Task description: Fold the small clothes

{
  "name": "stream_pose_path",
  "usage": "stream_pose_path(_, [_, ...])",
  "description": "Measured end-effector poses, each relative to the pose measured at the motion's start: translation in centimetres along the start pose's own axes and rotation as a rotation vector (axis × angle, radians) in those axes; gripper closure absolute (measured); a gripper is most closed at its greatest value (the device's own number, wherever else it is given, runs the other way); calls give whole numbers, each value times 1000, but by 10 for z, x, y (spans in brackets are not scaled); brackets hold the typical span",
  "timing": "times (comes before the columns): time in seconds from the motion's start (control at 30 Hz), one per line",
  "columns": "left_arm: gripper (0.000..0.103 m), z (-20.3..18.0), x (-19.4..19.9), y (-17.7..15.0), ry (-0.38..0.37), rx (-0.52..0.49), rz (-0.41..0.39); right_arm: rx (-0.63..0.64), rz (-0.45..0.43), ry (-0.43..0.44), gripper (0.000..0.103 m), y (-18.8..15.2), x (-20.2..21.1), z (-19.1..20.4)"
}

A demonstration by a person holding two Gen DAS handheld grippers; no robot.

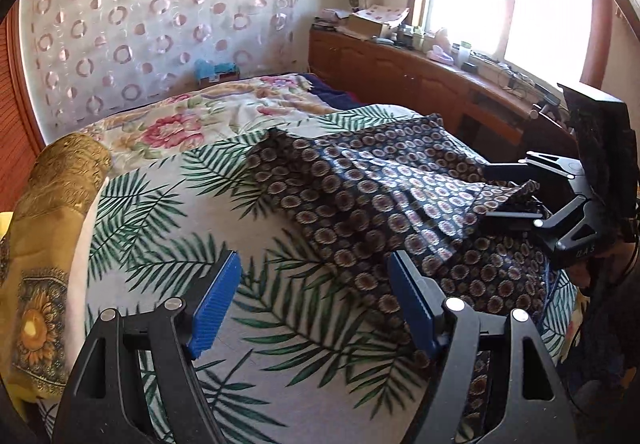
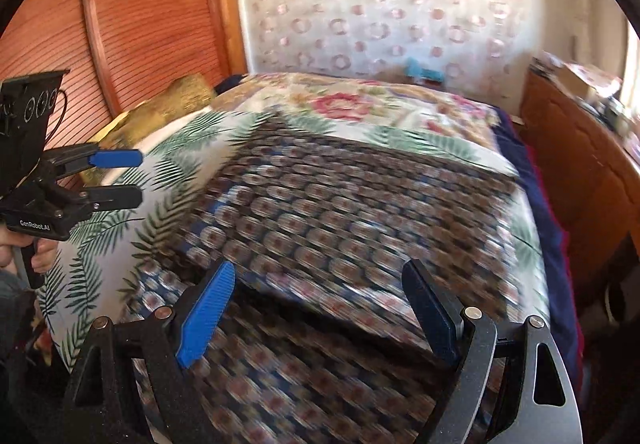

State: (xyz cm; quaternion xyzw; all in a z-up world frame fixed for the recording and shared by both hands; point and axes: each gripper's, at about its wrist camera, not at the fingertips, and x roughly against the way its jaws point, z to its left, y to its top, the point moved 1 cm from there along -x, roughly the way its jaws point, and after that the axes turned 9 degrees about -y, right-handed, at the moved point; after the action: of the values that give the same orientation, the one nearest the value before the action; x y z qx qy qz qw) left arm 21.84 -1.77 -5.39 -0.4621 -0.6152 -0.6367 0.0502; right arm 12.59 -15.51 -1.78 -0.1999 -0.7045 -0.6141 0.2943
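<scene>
Garment: dark patterned garment (image 1: 360,188) lies spread on the palm-leaf bedspread (image 1: 160,212) of the bed, one edge rumpled | Left gripper (image 1: 314,304): fingers wide apart, nothing between them, above the bedspread beside the garment's near edge | Right gripper (image 2: 316,304): fingers wide apart, empty, over the garment; view blurred

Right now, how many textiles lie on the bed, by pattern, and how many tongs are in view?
Dark medallion-print garment: 1
Palm-leaf cover: 1
Floral quilt: 1
Gold sunflower pillow: 1
Tongs: 2, left tongs and right tongs, both open
Total: 6
</scene>
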Motion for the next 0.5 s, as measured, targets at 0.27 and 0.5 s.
stream_pose_path(0.27, [26,20,5,-7,6,21,-7,137,74,75,16,14,-42,39])
stream_pose_path(0.5, [26,32,0,-9,2,42,-6,234,140,39,16,22,-78,51])
